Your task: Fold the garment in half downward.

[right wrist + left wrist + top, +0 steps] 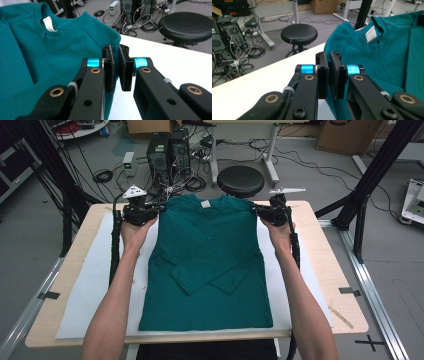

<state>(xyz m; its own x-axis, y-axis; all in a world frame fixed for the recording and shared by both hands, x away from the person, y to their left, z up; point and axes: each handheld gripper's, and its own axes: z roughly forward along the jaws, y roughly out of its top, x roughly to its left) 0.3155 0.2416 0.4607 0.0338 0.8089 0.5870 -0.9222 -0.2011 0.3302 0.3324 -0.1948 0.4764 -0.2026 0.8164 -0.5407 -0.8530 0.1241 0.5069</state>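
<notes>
A wooden table (320, 270) carries a white mat (90, 285), and on the mat lies a teal long-sleeved shirt (210, 265), spread flat with its collar toward the far edge and its hem toward the person. Both sleeves are folded inward and cross over the lower chest. A small white label (206, 204) shows inside the neckline. The left gripper (150, 212) is clamped on the shirt's left shoulder, and the right gripper (260, 211) is clamped on the right shoulder; in each gripper view a thin fold of teal cloth seems to be pinched between the near-closed pads, though the fabric inside the gap is hard to make out. The shirt's underside is hidden against the mat.
</notes>
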